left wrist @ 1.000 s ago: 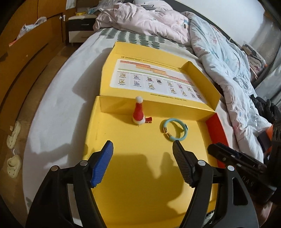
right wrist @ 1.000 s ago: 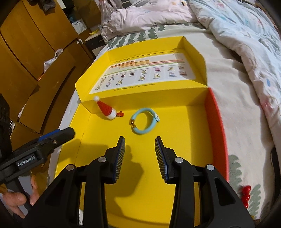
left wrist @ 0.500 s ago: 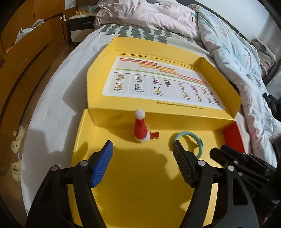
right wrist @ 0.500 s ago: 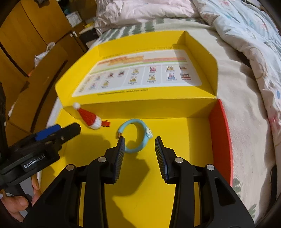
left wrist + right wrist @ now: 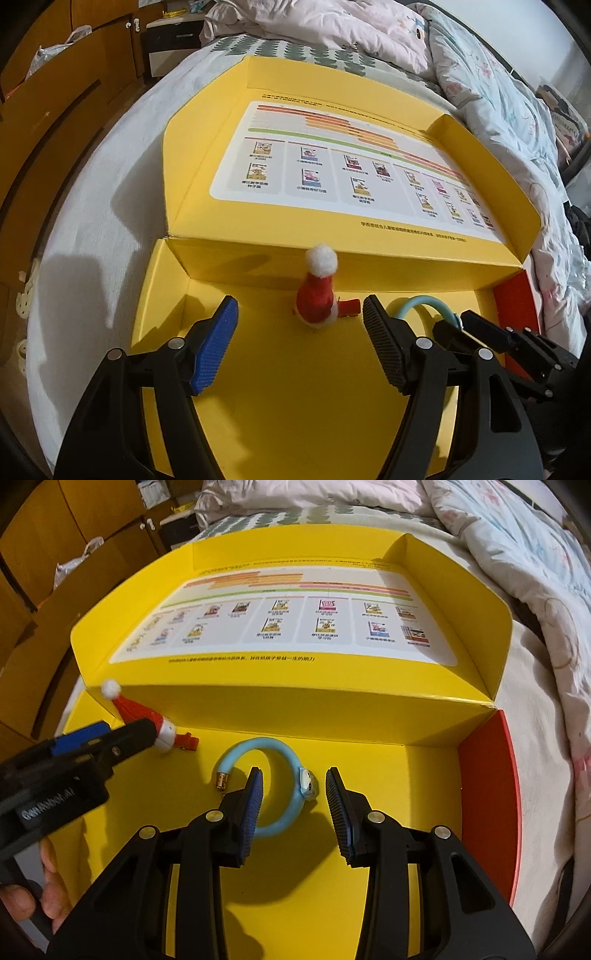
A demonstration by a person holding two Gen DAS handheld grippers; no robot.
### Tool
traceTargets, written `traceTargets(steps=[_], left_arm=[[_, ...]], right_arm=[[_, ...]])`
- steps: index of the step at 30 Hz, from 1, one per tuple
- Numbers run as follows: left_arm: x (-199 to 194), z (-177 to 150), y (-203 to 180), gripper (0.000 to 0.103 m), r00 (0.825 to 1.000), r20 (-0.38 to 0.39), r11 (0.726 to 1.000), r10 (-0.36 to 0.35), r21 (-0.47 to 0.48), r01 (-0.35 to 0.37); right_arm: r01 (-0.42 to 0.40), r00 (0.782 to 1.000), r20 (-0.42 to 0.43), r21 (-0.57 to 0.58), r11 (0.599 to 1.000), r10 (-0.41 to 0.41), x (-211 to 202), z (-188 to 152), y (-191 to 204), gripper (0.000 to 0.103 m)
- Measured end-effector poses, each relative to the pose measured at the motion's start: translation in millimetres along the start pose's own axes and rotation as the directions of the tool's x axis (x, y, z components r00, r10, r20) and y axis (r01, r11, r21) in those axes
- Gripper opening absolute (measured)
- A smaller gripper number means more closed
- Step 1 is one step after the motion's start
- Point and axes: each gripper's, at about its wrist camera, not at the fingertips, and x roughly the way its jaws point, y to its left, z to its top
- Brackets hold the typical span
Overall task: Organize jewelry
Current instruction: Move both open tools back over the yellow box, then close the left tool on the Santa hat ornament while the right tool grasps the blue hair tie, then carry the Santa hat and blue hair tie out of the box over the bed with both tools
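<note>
A red Santa-hat hair clip (image 5: pixel 317 297) with a white pompom stands in the yellow box (image 5: pixel 295 387) near its back wall. My left gripper (image 5: pixel 300 322) is open, its fingers either side of the clip, not touching. A light blue bracelet (image 5: pixel 280 786) with a small figure lies on the box floor. My right gripper (image 5: pixel 294 797) is open with the bracelet's right side between its fingers. The clip also shows in the right wrist view (image 5: pixel 142 714), the bracelet in the left wrist view (image 5: pixel 424 304), partly hidden.
The box lid (image 5: pixel 295 620) lies open behind, with a printed chart inside. The box has a red right wall (image 5: pixel 487 794). It sits on a bed (image 5: pixel 110 192) with rumpled quilts (image 5: pixel 498 92) at right and back. Wooden cabinets (image 5: pixel 48 96) stand left.
Both grippers have moved forward and lower into the box. The left now brackets the hat clip and the right brackets the bracelet. Neither object has moved.
</note>
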Motion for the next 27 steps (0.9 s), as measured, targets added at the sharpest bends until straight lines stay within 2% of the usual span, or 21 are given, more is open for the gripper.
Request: traceTargets(steps=[5, 13, 19, 23, 25, 27], left_arm=[[2, 1, -3, 0.068, 1.000, 0.010, 1.000, 0.002, 0.019, -0.002], [13, 2, -8, 0.042, 0.999, 0.000, 0.998, 0.035, 0.055, -0.035], [17, 1, -9, 0.038, 0.999, -0.003, 0.997, 0.044, 0.063, -0.043], [16, 1, -10, 0.023, 1.000, -0.005, 0.997, 0.029, 0.066, -0.029], [17, 1, -10, 0.023, 1.000, -0.007, 0.997, 0.028, 0.068, -0.027], [16, 1, -10, 0.021, 1.000, -0.008, 0.998, 0.019, 0.065, -0.019]], right_arm=[[0.033, 0.999, -0.003, -0.021, 0.999, -0.033, 5, 0, 2, 0.040], [0.077, 0.997, 0.002, -0.051, 0.996, -0.077, 13, 0, 4, 0.040], [0.091, 0.996, 0.014, -0.074, 0.993, -0.091, 15, 1, 7, 0.039], [0.097, 0.995, 0.014, -0.083, 0.992, -0.096, 15, 0, 10, 0.030], [0.088, 0.996, 0.009, -0.084, 0.993, -0.087, 14, -1, 10, 0.019], [0.087, 0.996, 0.002, -0.076, 0.993, -0.087, 13, 0, 9, 0.016]])
